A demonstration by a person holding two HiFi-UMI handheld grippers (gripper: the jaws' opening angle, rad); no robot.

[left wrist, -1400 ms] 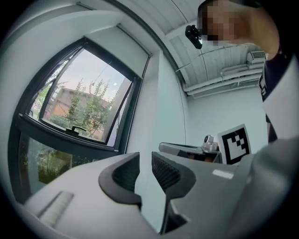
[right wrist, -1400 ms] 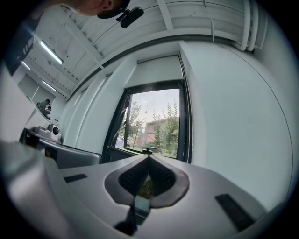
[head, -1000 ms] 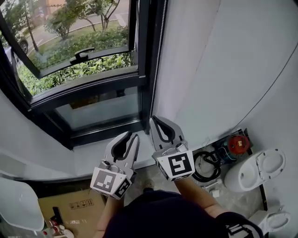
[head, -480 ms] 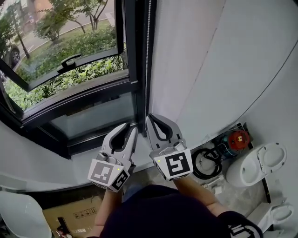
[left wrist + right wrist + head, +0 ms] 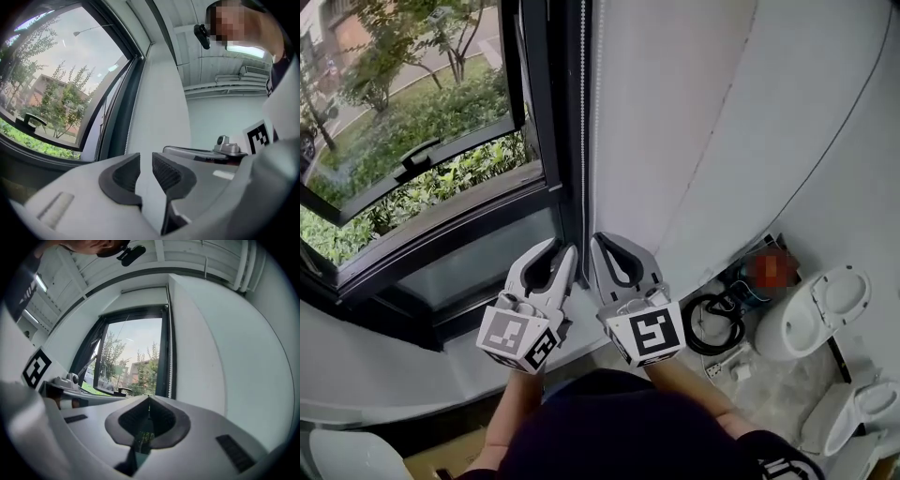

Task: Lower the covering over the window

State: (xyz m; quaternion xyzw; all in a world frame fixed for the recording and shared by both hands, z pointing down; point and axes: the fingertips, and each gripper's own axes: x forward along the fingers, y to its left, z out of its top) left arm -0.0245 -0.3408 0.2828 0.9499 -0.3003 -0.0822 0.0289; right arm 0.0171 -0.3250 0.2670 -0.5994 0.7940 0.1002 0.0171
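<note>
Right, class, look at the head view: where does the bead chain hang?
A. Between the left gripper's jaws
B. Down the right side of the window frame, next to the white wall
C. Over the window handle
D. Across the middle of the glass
B: the bead chain runs straight down beside the dark window frame, right at the edge of the white wall.

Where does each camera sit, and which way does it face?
Head view: on the person's head, facing down at left gripper, right gripper, window; forearms show.
Left gripper view: on that gripper, facing wall beside window; open jaws show.
Right gripper view: on that gripper, facing window; shut jaws show.
All share the window.
</note>
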